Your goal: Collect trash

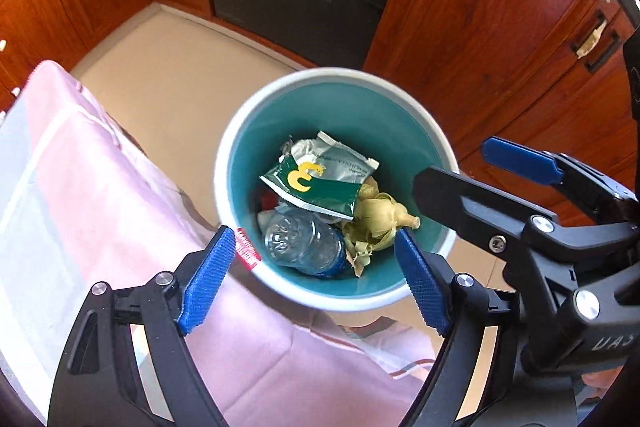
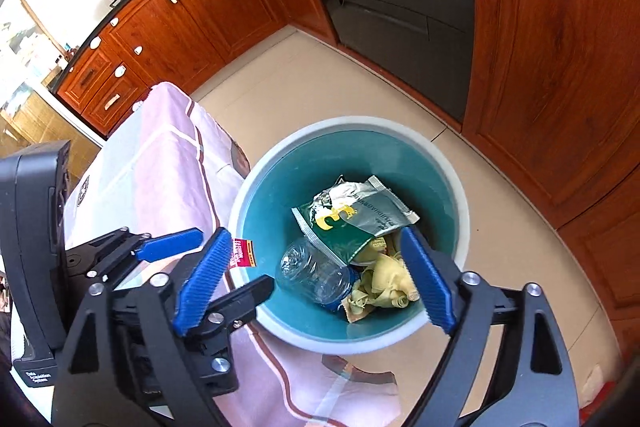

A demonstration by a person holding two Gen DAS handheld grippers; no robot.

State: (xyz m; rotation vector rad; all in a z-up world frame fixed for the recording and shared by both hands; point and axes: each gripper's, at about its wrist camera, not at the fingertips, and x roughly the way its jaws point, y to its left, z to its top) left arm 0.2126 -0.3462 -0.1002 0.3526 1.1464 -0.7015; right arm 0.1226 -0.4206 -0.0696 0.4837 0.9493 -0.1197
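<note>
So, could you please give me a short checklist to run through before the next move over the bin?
1. Left hand-held gripper open and empty: ok.
2. Right hand-held gripper open and empty: ok.
3. Trash inside bin: green wrapper, plastic bottle and crumpled yellow paper all lie in it: ok.
4. Red label at the bin's rim, inside or stuck outside: cannot tell.
5. More trash left on the pink cloth: none visible, but the view is partial: cannot tell.

Teal bin [image 1: 256, 131], green-silver wrapper [image 1: 320, 183], pink striped cloth [image 1: 100, 187].
</note>
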